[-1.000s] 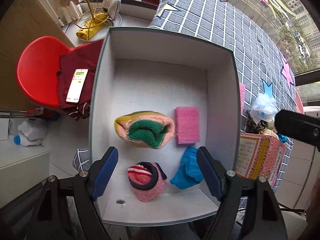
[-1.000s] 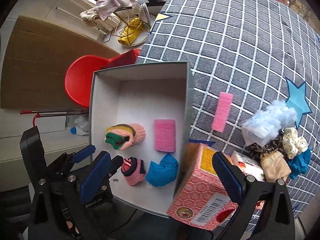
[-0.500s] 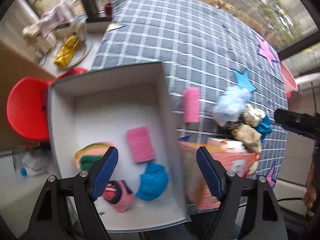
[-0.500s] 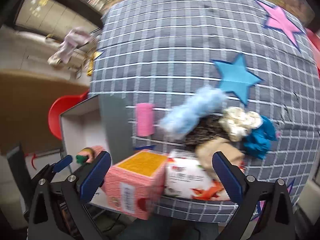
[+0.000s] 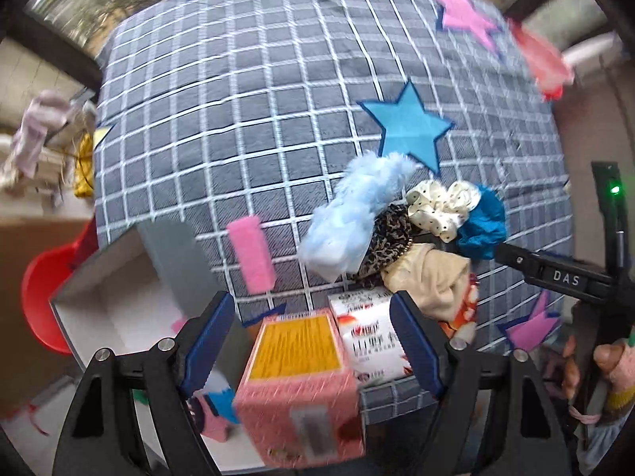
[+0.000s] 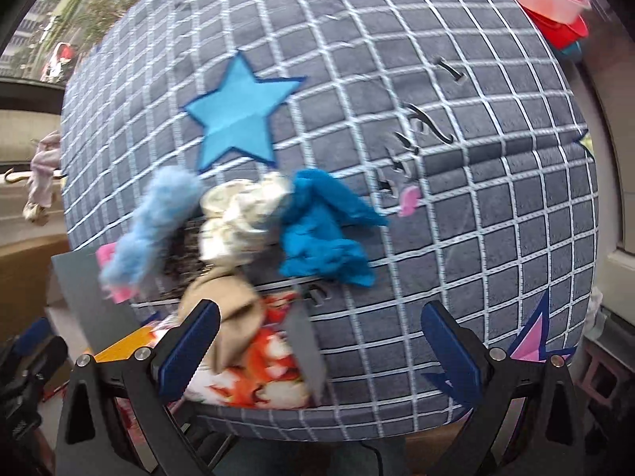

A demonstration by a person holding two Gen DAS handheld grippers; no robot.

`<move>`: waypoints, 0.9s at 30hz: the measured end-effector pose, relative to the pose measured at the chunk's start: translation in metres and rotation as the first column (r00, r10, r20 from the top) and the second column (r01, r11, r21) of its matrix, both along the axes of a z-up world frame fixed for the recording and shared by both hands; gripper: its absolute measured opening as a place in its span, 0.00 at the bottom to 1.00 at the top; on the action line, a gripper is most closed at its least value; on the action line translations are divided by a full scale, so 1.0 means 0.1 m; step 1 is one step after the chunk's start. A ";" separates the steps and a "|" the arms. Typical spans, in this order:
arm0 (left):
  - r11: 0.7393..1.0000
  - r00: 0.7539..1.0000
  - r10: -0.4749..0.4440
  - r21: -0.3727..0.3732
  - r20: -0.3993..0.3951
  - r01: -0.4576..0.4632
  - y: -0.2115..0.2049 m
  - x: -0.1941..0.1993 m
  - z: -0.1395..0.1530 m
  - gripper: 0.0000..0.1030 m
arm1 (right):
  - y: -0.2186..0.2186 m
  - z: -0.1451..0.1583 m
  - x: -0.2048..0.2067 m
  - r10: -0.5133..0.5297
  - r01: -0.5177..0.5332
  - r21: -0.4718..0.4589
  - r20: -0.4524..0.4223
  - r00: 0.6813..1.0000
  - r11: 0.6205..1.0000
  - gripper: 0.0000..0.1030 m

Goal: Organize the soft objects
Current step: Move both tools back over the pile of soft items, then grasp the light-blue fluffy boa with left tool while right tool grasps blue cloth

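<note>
A pile of soft things lies on the grey checked cloth: a light blue fluffy piece [image 5: 357,214] [image 6: 154,222], a cream dotted scrunchie [image 5: 440,206] [image 6: 242,214], a leopard-print piece [image 5: 387,238], a beige cloth [image 5: 428,273] [image 6: 226,309] and a blue cloth [image 5: 482,222] [image 6: 321,230]. A pink sponge [image 5: 252,254] lies beside the white box [image 5: 119,309]. My left gripper [image 5: 313,341] is open and empty above a pink carton [image 5: 297,377]. My right gripper [image 6: 317,341] is open and empty, just in front of the pile.
A tissue pack [image 5: 369,337] [image 6: 254,373] lies next to the pink carton at the table's near edge. A red chair [image 5: 39,293] stands left of the box. Pink and red bowls [image 6: 547,0] sit at the far right. Star patches mark the cloth.
Both grippers have swung right, away from the white box and towards the pile of soft things. Both stay open and empty.
</note>
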State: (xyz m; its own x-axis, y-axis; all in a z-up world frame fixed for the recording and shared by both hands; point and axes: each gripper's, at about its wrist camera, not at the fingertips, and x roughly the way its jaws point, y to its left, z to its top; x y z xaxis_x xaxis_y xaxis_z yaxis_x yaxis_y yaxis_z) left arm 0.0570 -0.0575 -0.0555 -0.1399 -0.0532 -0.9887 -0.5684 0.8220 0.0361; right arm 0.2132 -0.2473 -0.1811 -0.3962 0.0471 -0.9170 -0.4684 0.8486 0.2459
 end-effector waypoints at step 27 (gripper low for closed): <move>0.984 0.946 -0.167 0.016 -0.277 0.178 0.07 0.59 -1.37 0.81 | -0.70 -0.60 0.76 -0.054 0.055 0.002 0.125 0.991 0.999 0.99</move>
